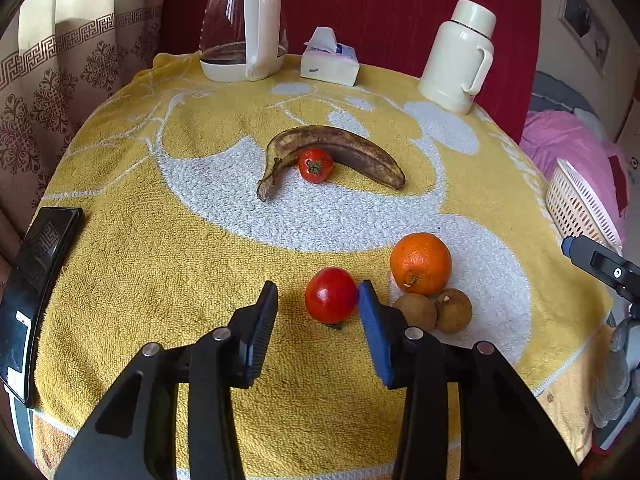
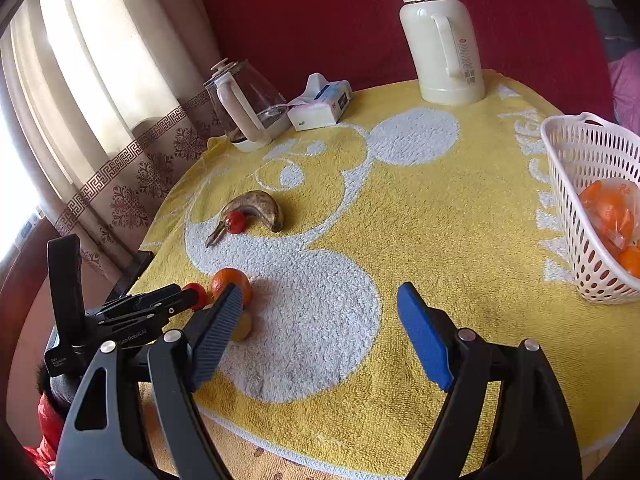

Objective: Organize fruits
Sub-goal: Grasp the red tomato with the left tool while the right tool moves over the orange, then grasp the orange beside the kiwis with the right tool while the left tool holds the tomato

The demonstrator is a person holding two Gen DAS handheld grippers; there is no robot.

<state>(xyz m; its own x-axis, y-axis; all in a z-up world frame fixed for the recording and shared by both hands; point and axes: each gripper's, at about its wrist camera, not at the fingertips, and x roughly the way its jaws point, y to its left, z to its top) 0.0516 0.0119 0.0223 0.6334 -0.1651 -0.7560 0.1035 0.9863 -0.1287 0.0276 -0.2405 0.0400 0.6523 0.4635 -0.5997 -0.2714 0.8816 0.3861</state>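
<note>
Smooth round red fruit (image 1: 331, 301) btwn parted left gripper (image 1: 318, 300) pads; right gripper (image 2: 320, 300) spread.

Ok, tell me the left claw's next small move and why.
Probably ease forward a little, then close. The left claw is open, and the red tomato sits between its fingertips but off-centre, right beside the blue pad, not yet gripped.

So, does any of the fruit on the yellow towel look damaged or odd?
Yes. The curved banana in the middle of the towel is mostly dark brown, so it looks overripe. A small red tomato lies tucked against its inner curve. The other fruit looks sound.
</note>
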